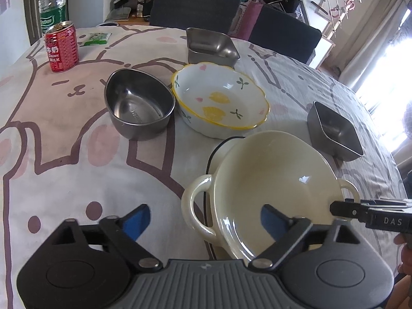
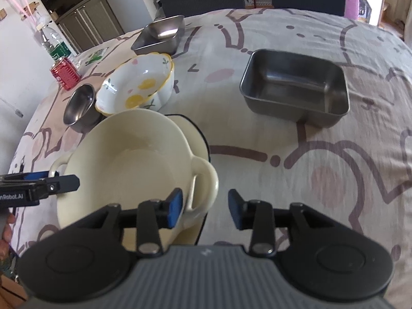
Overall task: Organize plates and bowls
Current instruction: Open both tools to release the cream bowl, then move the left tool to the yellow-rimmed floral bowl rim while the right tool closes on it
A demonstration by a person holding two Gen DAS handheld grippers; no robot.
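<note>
Two grippers, both open: left gripper (image 1: 206,219) and right gripper (image 2: 206,209) flank cream bowl (image 1: 270,180), which sits on plate (image 2: 198,139) just ahead. Stacking step likely; next, close on handles (image 2: 206,180).

Glossy glazed ceramic: cream bowl (image 1: 270,180) and flowered bowl (image 1: 219,100) (at twelve o'clock). Brushed metal tray (image 2: 296,87), dull steel bowl (image 1: 139,103); matt printed tablecloth (image 1: 77,154).

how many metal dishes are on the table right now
3. A round steel bowl beside the red can, a square steel tray at the far edge, and another steel tray alone at right. None seem hidden.
</note>
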